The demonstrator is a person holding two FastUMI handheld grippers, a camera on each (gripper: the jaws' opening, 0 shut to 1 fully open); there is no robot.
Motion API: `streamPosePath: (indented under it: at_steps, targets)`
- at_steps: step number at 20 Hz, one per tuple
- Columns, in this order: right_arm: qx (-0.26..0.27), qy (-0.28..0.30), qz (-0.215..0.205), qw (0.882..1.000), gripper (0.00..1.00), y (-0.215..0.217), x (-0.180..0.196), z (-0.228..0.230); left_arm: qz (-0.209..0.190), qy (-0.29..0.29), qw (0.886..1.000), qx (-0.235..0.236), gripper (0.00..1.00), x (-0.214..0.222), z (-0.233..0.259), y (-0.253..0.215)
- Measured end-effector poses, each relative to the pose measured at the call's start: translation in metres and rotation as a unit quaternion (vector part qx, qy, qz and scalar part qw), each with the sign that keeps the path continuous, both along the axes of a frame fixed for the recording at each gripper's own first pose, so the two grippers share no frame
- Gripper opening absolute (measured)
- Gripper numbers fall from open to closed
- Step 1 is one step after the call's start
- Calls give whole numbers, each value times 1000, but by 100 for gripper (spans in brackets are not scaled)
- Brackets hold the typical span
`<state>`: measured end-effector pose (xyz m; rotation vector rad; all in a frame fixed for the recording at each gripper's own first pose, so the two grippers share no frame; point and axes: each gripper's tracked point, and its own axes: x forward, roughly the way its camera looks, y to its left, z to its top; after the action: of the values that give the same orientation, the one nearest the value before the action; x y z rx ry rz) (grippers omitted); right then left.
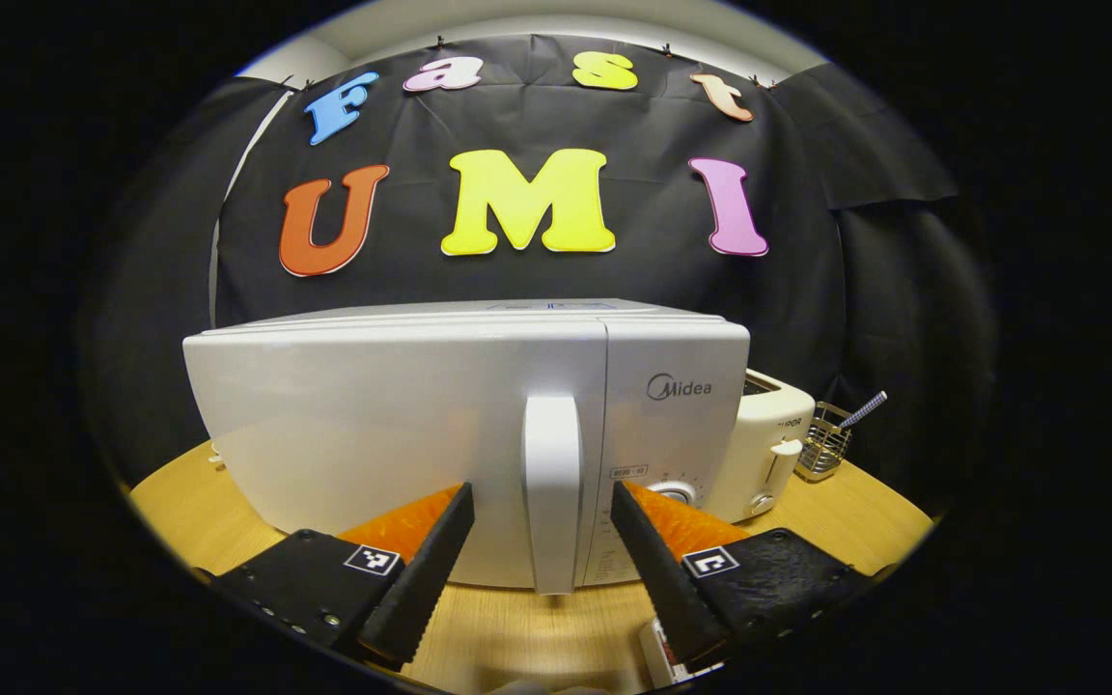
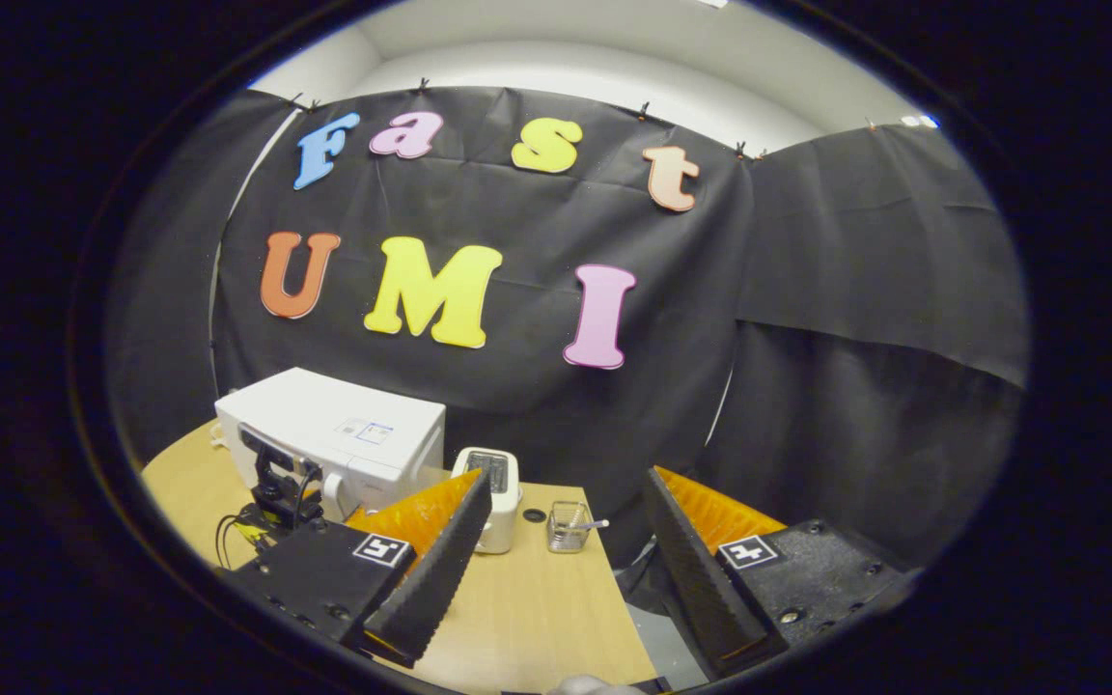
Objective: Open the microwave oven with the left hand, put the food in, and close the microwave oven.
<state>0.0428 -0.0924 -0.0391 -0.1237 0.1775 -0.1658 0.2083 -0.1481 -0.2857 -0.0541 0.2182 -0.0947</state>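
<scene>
My left gripper (image 1: 542, 526) jaws are gaping around the microwave (image 1: 402, 425) handle (image 1: 552, 492), not touching; my right gripper (image 2: 566, 541) jaws are hanging released above the table (image 2: 527, 618).

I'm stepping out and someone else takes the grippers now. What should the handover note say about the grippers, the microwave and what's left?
Left gripper: open, its fingers on either side of the microwave's door handle, not yet closed on it.
Right gripper: open, holding nothing, hanging over the wooden table's right edge.
Microwave oven: door shut, standing on the table with a toaster to its right, a wire basket beyond that.
Done: the approach to the handle.
Left: grip and pull the door open, put the food in, close the door. I can't spot the food.
</scene>
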Motion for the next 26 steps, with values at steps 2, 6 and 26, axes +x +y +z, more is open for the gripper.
streamPosePath:
  at_steps: [2,6,26]
  targets:
    - [1,5,-1,1000,100,0,4,-5,1,1,1000,5,67,2,-2,0]
    - [-8,12,7,1000,100,8,7,-12,-17,-3,1000,-7,22,-3,-1,-7]
    - [-31,-3,68,997,100,56,-35,-12,-25,19,999,-7,13,-130,-5,50]
